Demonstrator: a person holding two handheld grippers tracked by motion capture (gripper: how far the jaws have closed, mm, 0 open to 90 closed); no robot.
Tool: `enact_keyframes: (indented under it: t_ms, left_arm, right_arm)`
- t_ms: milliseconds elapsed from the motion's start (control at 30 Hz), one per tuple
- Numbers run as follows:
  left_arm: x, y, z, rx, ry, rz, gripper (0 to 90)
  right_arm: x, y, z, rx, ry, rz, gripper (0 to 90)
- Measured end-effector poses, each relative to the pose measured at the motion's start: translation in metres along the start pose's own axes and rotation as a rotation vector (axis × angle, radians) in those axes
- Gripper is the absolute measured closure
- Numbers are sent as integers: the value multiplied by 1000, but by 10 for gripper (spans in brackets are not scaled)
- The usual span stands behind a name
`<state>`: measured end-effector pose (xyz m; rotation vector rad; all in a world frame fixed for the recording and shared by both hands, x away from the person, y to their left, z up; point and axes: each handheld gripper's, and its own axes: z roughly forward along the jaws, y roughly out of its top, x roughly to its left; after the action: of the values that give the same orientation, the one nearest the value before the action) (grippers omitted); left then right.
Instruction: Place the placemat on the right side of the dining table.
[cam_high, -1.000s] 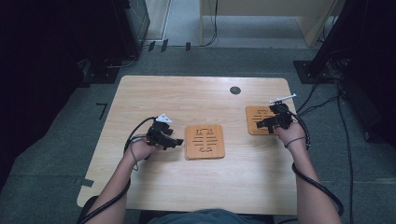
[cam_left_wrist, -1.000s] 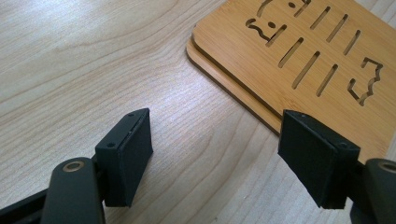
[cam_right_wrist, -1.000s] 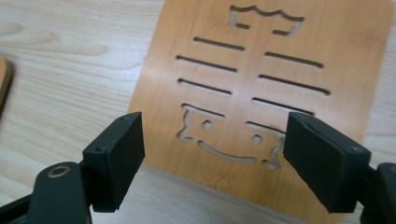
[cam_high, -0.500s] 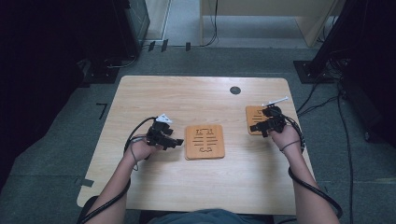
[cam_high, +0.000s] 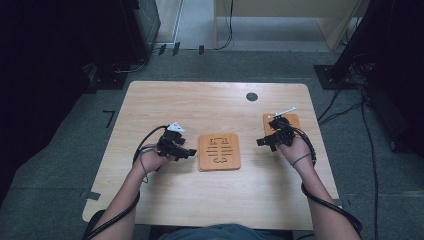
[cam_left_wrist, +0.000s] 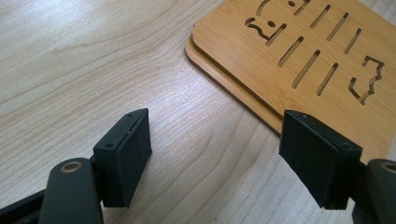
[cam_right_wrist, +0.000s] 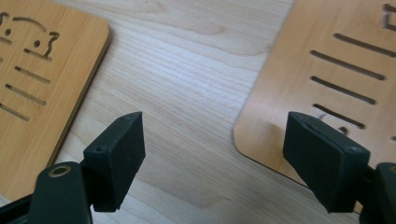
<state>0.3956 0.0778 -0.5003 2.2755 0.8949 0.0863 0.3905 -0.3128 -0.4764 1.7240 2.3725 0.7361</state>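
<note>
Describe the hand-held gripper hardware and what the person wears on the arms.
Both units are black. The left hand-held gripper carries a grey three-cornered plate on top; the right hand-held gripper has a thin white bar behind it. Each has two square black jaws with flat pads and a brass-ringed hole at the base. A black cable trails along each forearm. No sleeves reach the forearms.

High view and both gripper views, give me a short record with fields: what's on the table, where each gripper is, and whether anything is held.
surface: light wooden table
middle item: stack of two slotted bamboo boards, edges slightly offset
right item: single slotted bamboo board, partly under the right hand
other: dark round spot near the far edge
left gripper: jaws open, just left of the stack, holding nothing
right gripper: jaws open, over bare table between the stack and the single board, holding nothing
</note>
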Motion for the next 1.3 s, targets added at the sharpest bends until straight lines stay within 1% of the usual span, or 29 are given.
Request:
enact_keyframes:
  t_ms: [200,367,567,700,867,1000,1067,1233,1300]
  left_arm:
    - [0,0,0,0,2,2,239]
    - [0,0,0,2,2,4,236]
    - [-1,0,0,2,4,5,235]
    - [-1,0,1,1,4,8,232]
    - [-1,0,1,1,2,8,230]
    - [-1,0,1,1,2,10,227]
    - [-1,0,1,1,1,9,223]
    - [-1,0,1,-1,-3,10,220]
    - [-1,0,1,-3,-4,10,220]
  right_arm:
    - [9,0,7,9,13,-26,211]
    - [15,0,10,10,49,-28,213]
    - [24,0,15,3,54,-63,214]
    - [30,-1,20,4,58,-75,215]
    - [41,-2,27,2,57,-126,217]
    - [48,-1,29,2,68,-138,216]
    - [52,-1,30,-1,68,-155,214]
    - [60,-2,32,-13,92,-156,203]
    - [64,-3,34,-21,93,-164,188]
